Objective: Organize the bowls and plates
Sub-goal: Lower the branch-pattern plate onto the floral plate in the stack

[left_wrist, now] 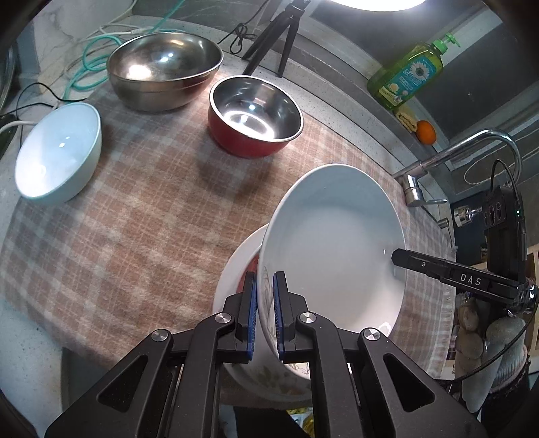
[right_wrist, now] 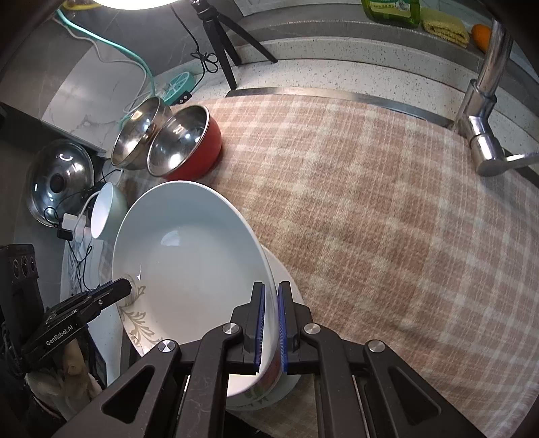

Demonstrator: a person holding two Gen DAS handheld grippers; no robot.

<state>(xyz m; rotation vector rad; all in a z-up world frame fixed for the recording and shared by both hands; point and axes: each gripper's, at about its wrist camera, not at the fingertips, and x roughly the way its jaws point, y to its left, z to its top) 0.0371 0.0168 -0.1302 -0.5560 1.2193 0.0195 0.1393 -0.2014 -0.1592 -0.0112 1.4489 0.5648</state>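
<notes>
A large white bowl [left_wrist: 333, 242] [right_wrist: 192, 256] with a leaf pattern on its outside hangs tilted between both grippers. My left gripper [left_wrist: 265, 279] is shut on its near rim, one blue pad inside and one outside. My right gripper [right_wrist: 271, 289] is shut on the opposite rim in the same way; it appears as a black finger [left_wrist: 397, 256] in the left wrist view. The left gripper [right_wrist: 125, 287] also shows in the right wrist view. Just under the bowl lies a white dish [left_wrist: 232, 269] [right_wrist: 286, 279], mostly hidden.
On the checked cloth [left_wrist: 151, 209] stand a big steel bowl [left_wrist: 165, 67], a red bowl with a steel inside [left_wrist: 256, 114] and a pale bowl [left_wrist: 57, 151]. A faucet [right_wrist: 481, 128], a soap bottle [left_wrist: 407, 72], a tripod [left_wrist: 279, 30], cables and a pot lid [right_wrist: 57, 182] ring the cloth.
</notes>
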